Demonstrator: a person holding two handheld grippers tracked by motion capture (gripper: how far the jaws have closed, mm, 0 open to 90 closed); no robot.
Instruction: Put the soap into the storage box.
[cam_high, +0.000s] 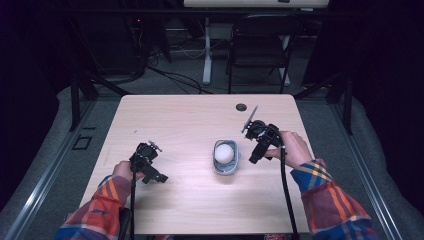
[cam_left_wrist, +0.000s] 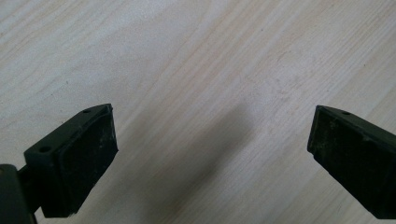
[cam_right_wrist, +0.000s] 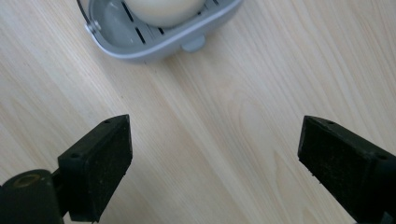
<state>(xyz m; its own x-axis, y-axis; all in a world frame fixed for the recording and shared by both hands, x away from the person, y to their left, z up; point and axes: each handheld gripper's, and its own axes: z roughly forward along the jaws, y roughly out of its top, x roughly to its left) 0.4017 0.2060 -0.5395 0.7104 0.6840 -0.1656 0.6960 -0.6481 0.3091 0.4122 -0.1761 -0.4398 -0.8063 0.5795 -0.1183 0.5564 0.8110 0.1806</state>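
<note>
Grey basket (cam_high: 225, 161) with a white egg (cam_high: 224, 152) sits mid-desk (cam_high: 190, 120), at nine o'clock of the right gripper (cam_high: 256, 155), whose jaws stand apart and empty. Best to ease it clear without nudging the rim. Left gripper (cam_high: 159, 177), also apart and empty, waits well off at the basket's nine o'clock.

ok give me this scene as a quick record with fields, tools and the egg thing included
surface: light wood table
holder: grey slotted egg holder, mid table
contents: white egg sitting inside it
right tool: open, nothing between the jaws, just right of the holder, not touching it
left tool: open, over bare wood, well left of the holder
background: folding chair beyond the table
</note>
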